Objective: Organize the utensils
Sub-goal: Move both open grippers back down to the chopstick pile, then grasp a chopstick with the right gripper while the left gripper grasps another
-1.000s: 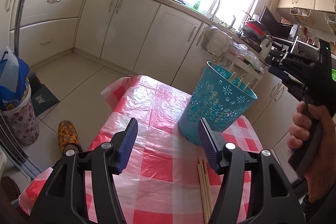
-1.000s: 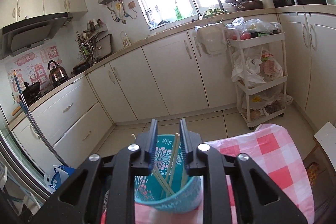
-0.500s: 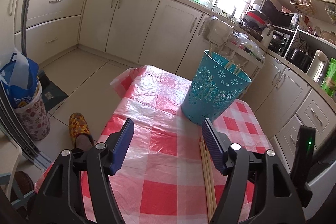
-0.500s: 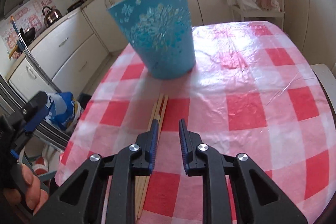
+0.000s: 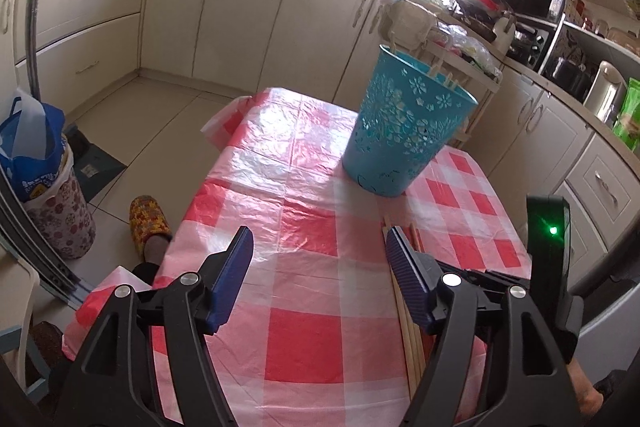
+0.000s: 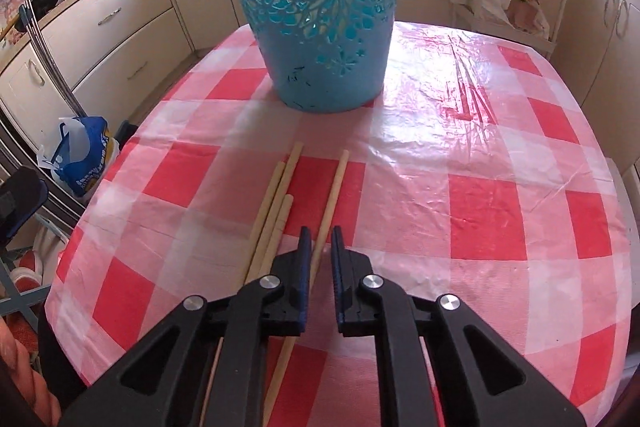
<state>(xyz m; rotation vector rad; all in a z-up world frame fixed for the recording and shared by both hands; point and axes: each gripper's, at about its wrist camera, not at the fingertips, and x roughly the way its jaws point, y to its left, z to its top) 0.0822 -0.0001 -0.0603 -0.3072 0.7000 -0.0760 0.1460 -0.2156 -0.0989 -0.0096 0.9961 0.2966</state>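
Table w/ red-white check plastic cloth (image 6: 500,203) fills most of the right wrist view; teal cut-out bin (image 6: 320,7) stands upright at 12 o'clock on it, w/ a few chopsticks already poking above its rim in the left wrist view. Loose chopsticks lie flat on the cloth approx. 6 o'clock of the bin: a cluster of three (image 6: 272,211) touching side by side, and one apart (image 6: 334,195) just to their 3 o'clock. Right gripper (image 6: 320,247) is pressed together on that single chopstick, pads pinching near its mid-length, none of the cluster caught. Left gripper (image 5: 320,263) hangs spread wide over bare cloth, holding nothing, its right finger just beside the sticks. To do this step well, imo: lift straight up so the neighbours stay put, tip the stick toward vertical, aim for the bin mouth at 12, release only once the low end is inside. Grip looks thin, so no fast swing; the stick could pivot in the pads.
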